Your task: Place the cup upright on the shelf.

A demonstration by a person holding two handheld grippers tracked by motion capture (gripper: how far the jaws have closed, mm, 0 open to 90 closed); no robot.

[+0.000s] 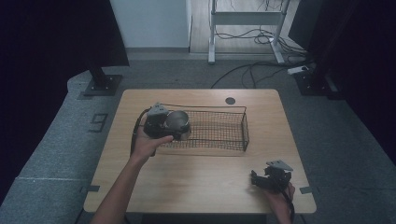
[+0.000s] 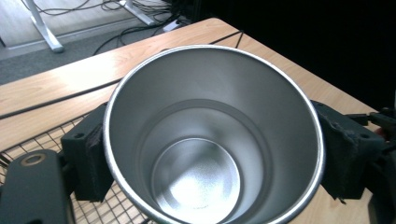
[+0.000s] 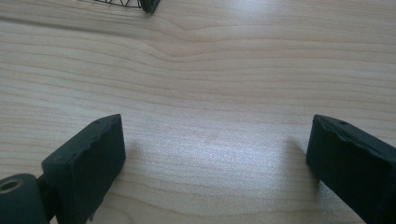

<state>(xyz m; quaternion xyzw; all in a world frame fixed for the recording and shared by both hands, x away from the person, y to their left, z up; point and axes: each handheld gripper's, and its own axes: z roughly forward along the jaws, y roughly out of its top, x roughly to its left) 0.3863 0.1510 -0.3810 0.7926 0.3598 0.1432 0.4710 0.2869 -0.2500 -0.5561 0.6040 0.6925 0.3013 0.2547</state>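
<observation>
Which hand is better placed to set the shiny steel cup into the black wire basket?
Left. The left gripper already grips the steel cup over the basket; the right gripper rests open near the table's front edge.

place: lab | signs: black curtains (image 1: 56, 32); floor cables (image 1: 252, 70); stand bases (image 1: 103, 85); lone wooden table (image 1: 205, 186)

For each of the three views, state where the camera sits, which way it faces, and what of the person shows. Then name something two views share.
High view: above the table, looking forward and down; both forearms show.
Left gripper view: on the left gripper, looking into the steel cup it holds.
Right gripper view: on the right gripper, facing bare tabletop, jaws apart.
Shared: the wire basket shows in all three.
</observation>
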